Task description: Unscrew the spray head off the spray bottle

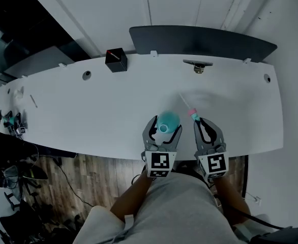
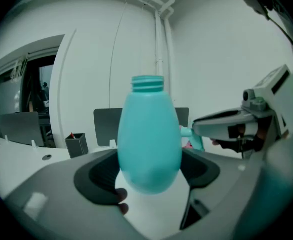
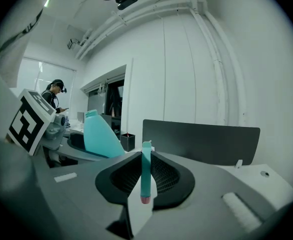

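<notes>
The teal spray bottle (image 1: pixel 168 121) has a bare threaded neck and no head on it. My left gripper (image 1: pixel 164 127) is shut on its body and holds it upright above the white table's (image 1: pixel 88 116) near edge. In the left gripper view the bottle (image 2: pixel 149 139) fills the space between the jaws. My right gripper (image 1: pixel 202 122), just right of the bottle, is shut on the detached spray head (image 1: pixel 193 114). The head's thin tube points away over the table. In the right gripper view the teal head (image 3: pixel 146 171) with its pink tip stands pinched between the pads.
A black pen holder (image 1: pixel 116 60) stands at the table's back edge. A dark monitor (image 1: pixel 205 42) on a stand is behind the middle. Small items (image 1: pixel 11 121) lie at the far left end. A person (image 3: pixel 56 96) stands far off in the right gripper view.
</notes>
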The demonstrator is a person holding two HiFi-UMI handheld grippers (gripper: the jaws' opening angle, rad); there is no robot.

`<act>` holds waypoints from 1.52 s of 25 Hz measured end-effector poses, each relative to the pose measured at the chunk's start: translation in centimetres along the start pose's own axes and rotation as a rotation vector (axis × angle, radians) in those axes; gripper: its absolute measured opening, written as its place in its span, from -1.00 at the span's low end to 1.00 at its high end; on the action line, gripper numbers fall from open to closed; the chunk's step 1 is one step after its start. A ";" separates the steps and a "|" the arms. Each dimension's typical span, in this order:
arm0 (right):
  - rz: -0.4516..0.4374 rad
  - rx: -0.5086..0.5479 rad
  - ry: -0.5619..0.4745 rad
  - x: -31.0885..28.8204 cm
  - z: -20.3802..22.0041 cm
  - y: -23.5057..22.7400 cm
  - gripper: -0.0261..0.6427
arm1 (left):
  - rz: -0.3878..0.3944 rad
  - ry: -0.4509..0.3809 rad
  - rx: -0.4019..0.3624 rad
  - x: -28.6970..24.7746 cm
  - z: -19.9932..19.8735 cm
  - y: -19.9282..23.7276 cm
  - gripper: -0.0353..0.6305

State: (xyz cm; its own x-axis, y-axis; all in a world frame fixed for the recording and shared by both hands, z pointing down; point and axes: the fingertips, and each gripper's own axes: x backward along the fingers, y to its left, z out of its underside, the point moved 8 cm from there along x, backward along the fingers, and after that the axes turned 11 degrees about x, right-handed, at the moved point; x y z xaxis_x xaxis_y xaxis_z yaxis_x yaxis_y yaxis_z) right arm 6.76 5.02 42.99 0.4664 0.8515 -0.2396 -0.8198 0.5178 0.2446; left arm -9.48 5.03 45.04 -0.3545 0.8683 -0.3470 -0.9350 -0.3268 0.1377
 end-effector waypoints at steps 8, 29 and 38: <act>-0.015 -0.045 -0.036 8.3 3.4 -1.6 -0.75 | -0.067 0.004 -0.019 4.6 3.2 -7.3 0.22; 0.047 -0.109 -0.094 15.3 1.9 2.3 -0.77 | -0.005 -0.012 0.001 11.7 3.8 -9.3 0.22; 0.062 -0.036 -0.112 14.9 0.1 3.5 -0.77 | 0.000 -0.036 -0.002 12.1 3.3 -7.8 0.22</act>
State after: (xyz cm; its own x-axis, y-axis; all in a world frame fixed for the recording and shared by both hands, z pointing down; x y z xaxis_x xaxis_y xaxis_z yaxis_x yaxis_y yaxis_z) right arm 10.88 19.52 40.41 0.4473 0.8865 -0.1186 -0.8584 0.4628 0.2213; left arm -6.39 19.30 42.83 -0.3542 0.8810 -0.3137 -0.9350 -0.3275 0.1360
